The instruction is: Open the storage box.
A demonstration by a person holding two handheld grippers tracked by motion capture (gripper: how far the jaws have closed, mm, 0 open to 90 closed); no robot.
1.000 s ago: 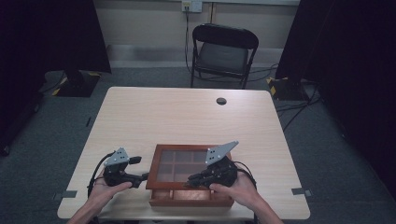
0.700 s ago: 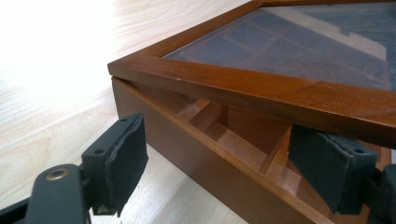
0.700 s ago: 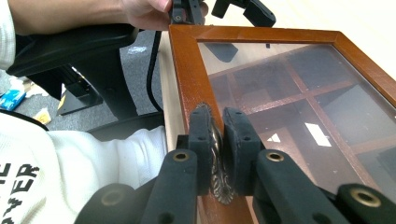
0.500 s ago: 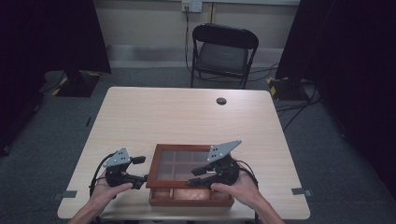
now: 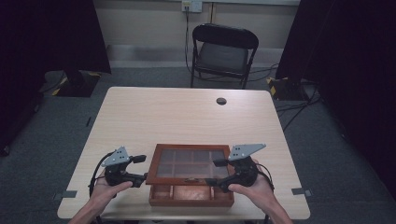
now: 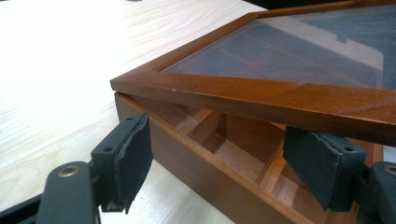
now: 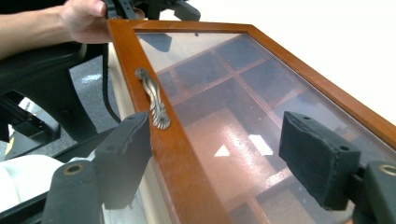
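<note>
A compartmented wooden box [image 5: 191, 191] sits at the near edge of the worktop [image 5: 187, 116], its glass-paned lid [image 5: 189, 164] lifted ajar — the front gap shows dividers inside. The left claw [image 5: 141, 179] is spread at the box's left corner, jaws straddling the lid's edge. The right claw [image 5: 211, 182] is spread too, jaws either side of the lid's front rail, near its brass handle [image 7: 153, 98].

Pale wooden table [image 5: 187, 116]; wooden box [image 5: 191, 196]; small dark disc [image 5: 221, 101].
</note>
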